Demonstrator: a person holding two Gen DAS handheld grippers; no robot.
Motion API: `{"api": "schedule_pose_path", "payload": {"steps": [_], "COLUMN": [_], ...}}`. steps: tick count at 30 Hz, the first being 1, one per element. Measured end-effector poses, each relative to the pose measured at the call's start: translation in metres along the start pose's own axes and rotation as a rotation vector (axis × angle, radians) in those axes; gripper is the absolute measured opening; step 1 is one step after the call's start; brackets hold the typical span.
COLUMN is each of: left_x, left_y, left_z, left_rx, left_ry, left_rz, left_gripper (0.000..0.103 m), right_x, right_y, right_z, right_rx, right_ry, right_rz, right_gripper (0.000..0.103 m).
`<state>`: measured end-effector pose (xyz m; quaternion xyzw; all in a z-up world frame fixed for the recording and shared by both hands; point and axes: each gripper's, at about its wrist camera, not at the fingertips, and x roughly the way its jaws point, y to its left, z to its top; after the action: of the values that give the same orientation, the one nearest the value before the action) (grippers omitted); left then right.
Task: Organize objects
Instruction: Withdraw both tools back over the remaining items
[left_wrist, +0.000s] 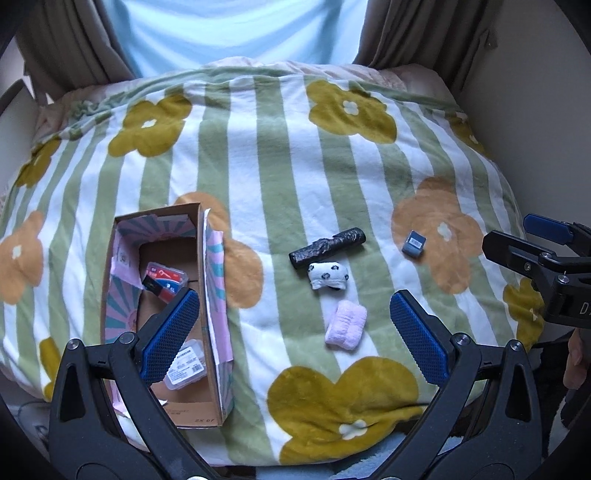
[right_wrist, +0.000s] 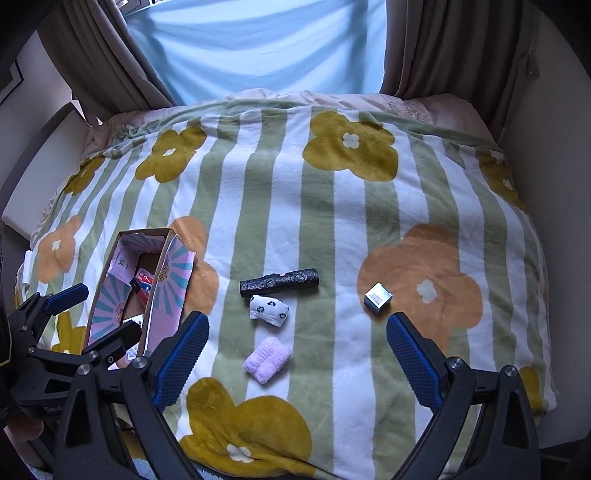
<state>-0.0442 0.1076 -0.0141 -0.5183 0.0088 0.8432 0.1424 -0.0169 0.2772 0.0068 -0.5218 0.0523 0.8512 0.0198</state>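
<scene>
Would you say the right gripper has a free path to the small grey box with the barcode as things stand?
Probably yes. The right gripper is open and empty, and the small grey box sits alone on the blanket just ahead of its right finger, with nothing between.

Soft daylight comes through the pale blue window covering (left_wrist: 236, 33) at the far end, which is the brightest area in both views. The striped blanket (left_wrist: 295, 166) is evenly lit, with only faint, soft shadows beside the small things on it. Fisheye distortion bows the blanket's far edge and sides, and the corners go black. Focus is sharp at the centre, and nothing glares.
</scene>
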Motion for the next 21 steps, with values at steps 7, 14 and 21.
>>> {"api": "schedule_pose_path", "payload": {"steps": [7,14,21], "left_x": [0.018,0.058,0.125], "left_y": [-0.02,-0.038,-0.041], "left_z": [0.004,0.009,0.01], "left_rx": [-0.016,-0.028,-0.09], "left_ry": [0.041,0.097,0.134], "left_rz": [0.003,-0.028,-0.036], "left_gripper": [0.102,0.1,0.1], "right_x": [-0.003,0.017,0.084], "right_y": [-0.026,-0.061,-0.101], "right_z": [-0.008,-0.01,-0.01], "right_rx": [0.022,-0.016,-0.062], "right_ry": [-0.045,-0.04,0.011], "right_rz": [0.007,-0.011,-0.045], "right_gripper": [0.096,0.096,0.096]}}
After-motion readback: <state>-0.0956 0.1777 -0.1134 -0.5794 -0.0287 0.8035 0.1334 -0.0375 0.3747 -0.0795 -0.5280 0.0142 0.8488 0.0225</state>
